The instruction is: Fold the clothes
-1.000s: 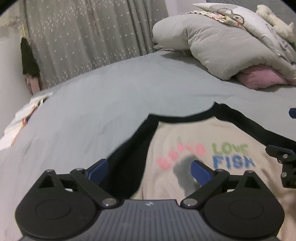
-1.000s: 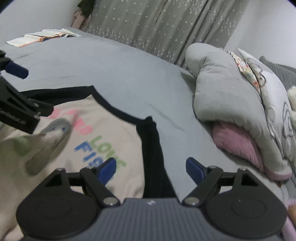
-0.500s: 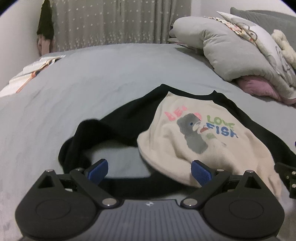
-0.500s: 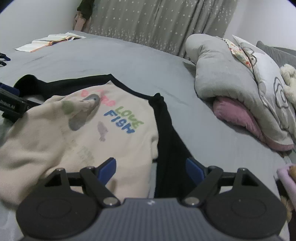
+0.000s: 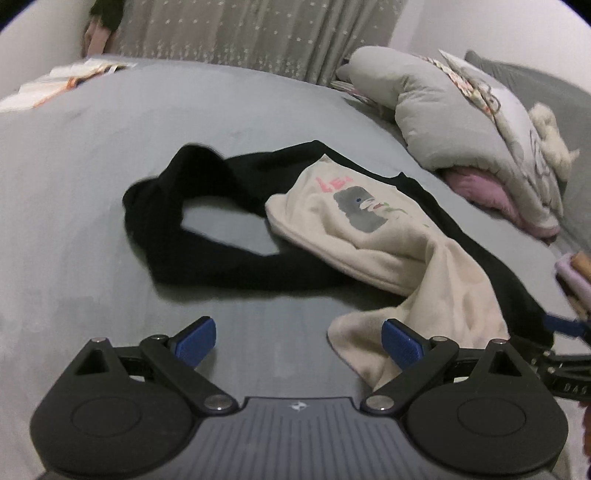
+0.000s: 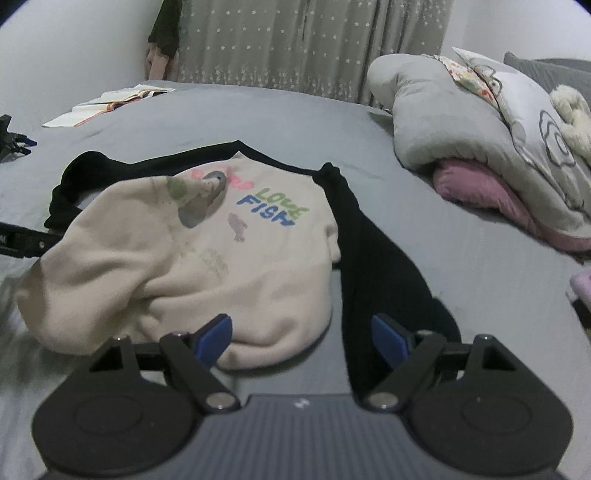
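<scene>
An open book point(image 5: 55, 83) lies at the far left of the grey bed point(image 5: 92, 177), near the wall. Behind it hangs a dotted curtain point(image 5: 258, 33), with a dark garment point(image 6: 164, 26) hung at its left edge. To the right a grey duvet point(image 6: 443, 122) is heaped up, with a pink pillow point(image 6: 476, 184) under it and a white plush toy point(image 6: 570, 114) on top. At the far right edge of the bed a small lilac item point(image 5: 572, 277) shows, too cut off to name.

The shirt point(image 6: 236, 258), cream with black sleeves and a cat print with the words LOVE FISH, lies crumpled in the middle of the bed. Its left sleeve point(image 5: 192, 236) curls into a loop with bare sheet inside. The cream body is bunched and partly folded over itself, hiding part of the print. The right sleeve point(image 6: 376, 266) runs straight down toward the near edge.

The left gripper point(image 5: 297, 341) hovers low over bare sheet just short of the shirt, level and pointing at the looped sleeve. Its blue-padded fingers point(image 5: 194, 341) stand wide apart with nothing between them; the right pad sits in front of the cream hem.

The right gripper point(image 6: 301, 338) hangs above the hem on the shirt's right side, pointing along the body toward the collar. Its fingers point(image 6: 214, 338) are also spread wide and empty, one over the cream cloth and the other over the black sleeve. Each gripper shows at the edge of the other's view, flanking the shirt.
</scene>
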Tool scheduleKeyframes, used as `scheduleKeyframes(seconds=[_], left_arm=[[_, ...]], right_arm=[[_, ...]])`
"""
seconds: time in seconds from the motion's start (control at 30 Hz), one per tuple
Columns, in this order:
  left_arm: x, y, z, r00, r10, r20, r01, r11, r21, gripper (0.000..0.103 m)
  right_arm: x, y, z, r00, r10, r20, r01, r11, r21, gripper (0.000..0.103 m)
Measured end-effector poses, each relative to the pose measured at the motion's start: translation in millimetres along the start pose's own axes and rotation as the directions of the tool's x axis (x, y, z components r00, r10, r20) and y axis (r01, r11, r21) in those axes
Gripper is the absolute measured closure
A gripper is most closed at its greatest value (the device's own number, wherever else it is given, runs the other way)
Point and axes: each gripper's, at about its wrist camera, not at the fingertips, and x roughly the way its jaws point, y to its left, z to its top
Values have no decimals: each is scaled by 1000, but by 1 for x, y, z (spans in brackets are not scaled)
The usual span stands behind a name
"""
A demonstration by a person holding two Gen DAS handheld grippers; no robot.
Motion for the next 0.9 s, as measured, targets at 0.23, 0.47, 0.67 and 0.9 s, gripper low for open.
scheduleKeyframes(seconds=[0.23, 0.47, 0.67, 0.9], left_arm=[[-3, 2, -11, 998, -56, 3, 56, 996, -66, 6], [10, -5, -12, 998, -60, 3, 60, 998, -27, 6], [16, -9, -15, 999, -48, 23, 48, 999, 10, 6], [12, -9, -20, 998, -44, 37, 42, 998, 48, 6]], right_arm=[[-12, 2, -16, 996, 90, -6, -89, 992, 88, 21], [10, -5, -23, 983, 165, -78, -145, 966, 213, 30], [21, 6, -21, 985, 166, -48, -153, 966, 210, 37], [26, 19, -19, 982, 187, -1, -181, 954, 239, 76]])
